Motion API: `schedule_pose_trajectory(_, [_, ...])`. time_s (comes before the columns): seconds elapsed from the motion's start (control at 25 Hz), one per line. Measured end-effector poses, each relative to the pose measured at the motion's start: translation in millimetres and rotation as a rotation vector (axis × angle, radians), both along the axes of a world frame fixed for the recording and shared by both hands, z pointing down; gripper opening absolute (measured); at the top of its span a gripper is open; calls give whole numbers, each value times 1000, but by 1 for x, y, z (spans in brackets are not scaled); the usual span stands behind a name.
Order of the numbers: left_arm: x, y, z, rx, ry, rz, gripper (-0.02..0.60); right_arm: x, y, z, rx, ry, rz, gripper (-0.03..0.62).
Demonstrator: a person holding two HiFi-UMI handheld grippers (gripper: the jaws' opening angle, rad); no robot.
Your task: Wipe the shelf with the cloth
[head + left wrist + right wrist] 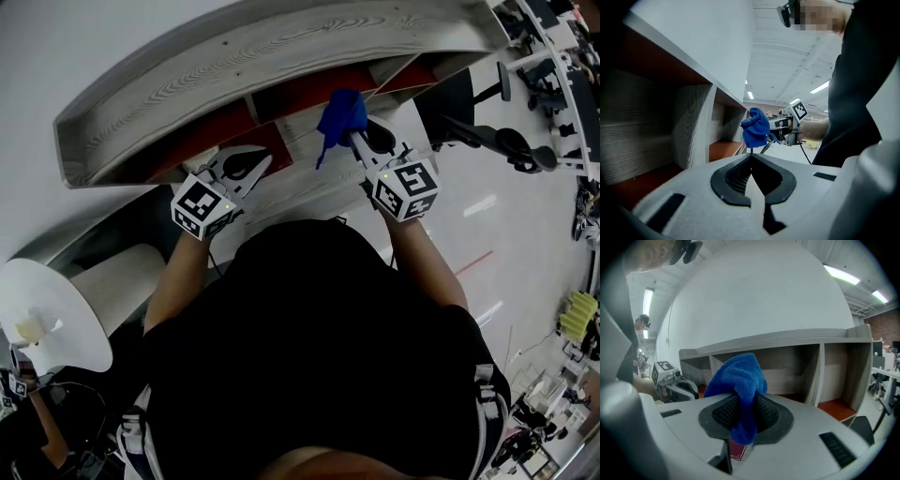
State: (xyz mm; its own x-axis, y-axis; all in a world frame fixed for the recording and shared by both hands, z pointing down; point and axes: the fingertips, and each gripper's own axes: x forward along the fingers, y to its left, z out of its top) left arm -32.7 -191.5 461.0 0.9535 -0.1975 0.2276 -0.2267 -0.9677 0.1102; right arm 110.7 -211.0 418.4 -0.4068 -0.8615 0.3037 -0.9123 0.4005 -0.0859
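R gripper pinches cloth, nr shelf edge.

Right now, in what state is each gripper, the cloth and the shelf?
Left gripper: shut, holding nothing.
Right gripper: shut on the cloth.
Cloth: bunched up, gripped, held in the air.
Shelf: open-fronted, cloth apart from it.

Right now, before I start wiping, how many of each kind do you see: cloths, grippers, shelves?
Cloth: 1, blue, held by the right gripper
Grippers: 2, the right gripper and the left gripper, which is shut and empty
Shelf: 1
Total: 4
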Motion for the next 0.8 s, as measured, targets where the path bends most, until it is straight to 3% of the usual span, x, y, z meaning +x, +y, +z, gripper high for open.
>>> schedule_pose_trajectory(0.36, [32,-16,-5,8,-11,-180,17,26,-17,-5,11,-17,-163,69])
schedule_pose_trajectory(0.8, [24,-10,-15,27,-31,-313,17,43,-21,-1,-2,-47,-226,69])
